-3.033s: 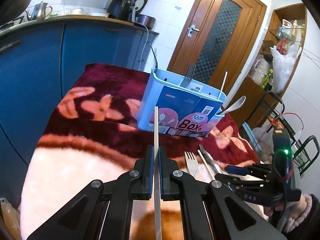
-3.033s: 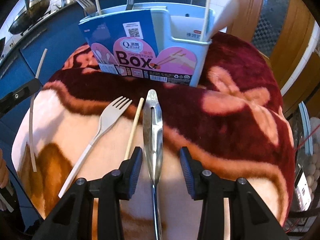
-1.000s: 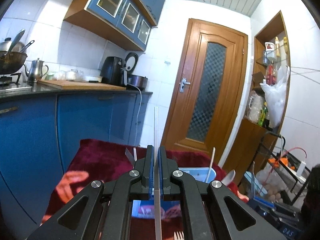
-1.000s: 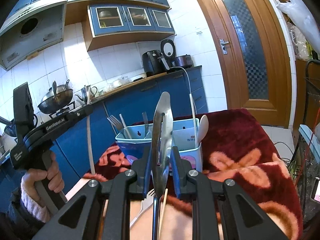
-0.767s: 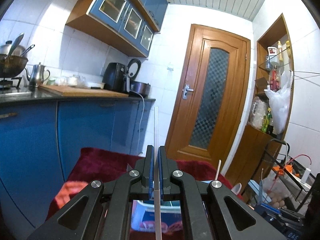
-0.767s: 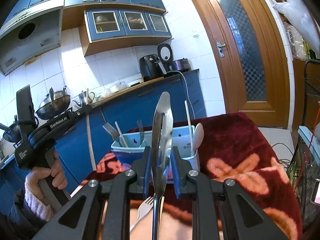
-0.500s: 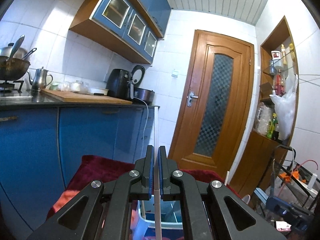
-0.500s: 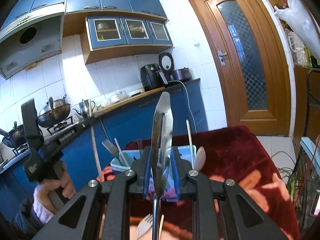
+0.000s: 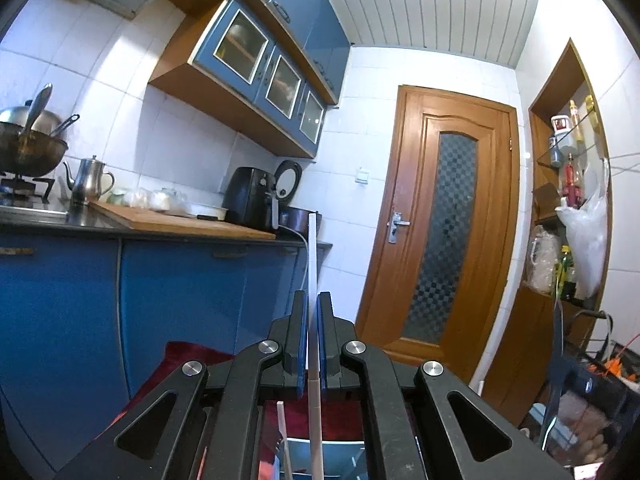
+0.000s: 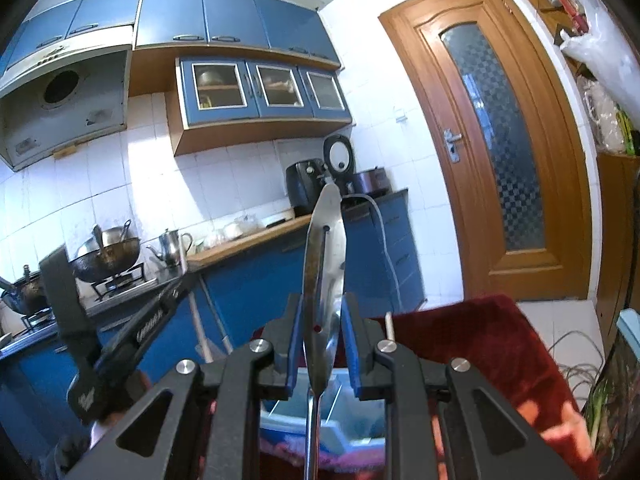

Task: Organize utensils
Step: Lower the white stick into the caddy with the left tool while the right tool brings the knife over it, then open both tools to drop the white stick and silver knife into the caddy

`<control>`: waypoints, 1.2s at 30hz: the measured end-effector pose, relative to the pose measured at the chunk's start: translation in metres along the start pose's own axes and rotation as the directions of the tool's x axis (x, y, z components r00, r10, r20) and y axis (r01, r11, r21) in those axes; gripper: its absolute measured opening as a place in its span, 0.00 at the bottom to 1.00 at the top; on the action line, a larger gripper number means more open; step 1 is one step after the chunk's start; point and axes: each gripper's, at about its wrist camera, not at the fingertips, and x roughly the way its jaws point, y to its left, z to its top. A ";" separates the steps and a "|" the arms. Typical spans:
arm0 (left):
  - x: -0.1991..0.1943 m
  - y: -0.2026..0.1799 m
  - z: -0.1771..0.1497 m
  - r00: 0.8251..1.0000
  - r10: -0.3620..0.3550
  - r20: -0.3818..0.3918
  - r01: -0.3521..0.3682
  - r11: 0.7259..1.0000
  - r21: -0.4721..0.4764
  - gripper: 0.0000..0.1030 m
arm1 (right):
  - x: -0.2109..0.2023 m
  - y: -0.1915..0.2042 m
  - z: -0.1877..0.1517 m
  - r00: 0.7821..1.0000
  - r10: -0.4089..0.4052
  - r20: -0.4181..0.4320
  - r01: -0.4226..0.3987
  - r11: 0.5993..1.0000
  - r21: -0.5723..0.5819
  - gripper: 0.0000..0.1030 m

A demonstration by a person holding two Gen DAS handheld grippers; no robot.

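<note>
The left tool point(image 9: 313, 312) is clenched on a thin white chopstick point(image 9: 312, 264), whose shaft runs upright between the two blue pads and rises well past the fingertips; its lower end drops out of the bottom of the left wrist view. Below and just ahead of this tool, part of a light blue utensil box point(image 9: 340, 454) shows between the black arms, with another pale stick point(image 9: 283, 424) standing in it to the left of the held chopstick.

The right tool point(image 10: 322, 332) grips a steel utensil point(image 10: 325, 248) with a broad, shiny, pointed upper part; it stands upright between the pads, its thin stem running down past the bottom of the right wrist view. Whether it is a spoon or a knife cannot be told. The same box point(image 10: 336, 436) lies below this tool, on a dark red patterned blanket point(image 10: 480, 352) that spreads to the tool's right. To the right tool's left, the other tool appears as a dark handle and arm, with a hand point(image 10: 116, 408) around it, blurred. Beyond both tools stands a blue kitchen worktop point(image 10: 256, 236) and a wooden door point(image 10: 500, 140).
</note>
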 end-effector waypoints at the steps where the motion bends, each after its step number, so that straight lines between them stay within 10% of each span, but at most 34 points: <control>1: 0.002 0.001 -0.003 1.000 0.004 -0.002 -0.004 1.000 0.000 0.05 | 0.002 -0.001 0.001 1.000 -0.008 0.010 0.008 1.000 -0.003 0.20; 16: 0.013 0.006 -0.026 1.000 0.005 -0.008 -0.005 1.000 -0.009 0.04 | 0.049 0.008 -0.025 0.986 -0.121 0.116 0.141 0.973 -0.183 0.21; 36: 0.004 -0.005 -0.020 0.996 -0.041 -0.083 0.043 0.999 0.016 0.19 | 0.027 0.008 -0.018 0.994 -0.070 0.084 0.082 0.984 -0.156 0.38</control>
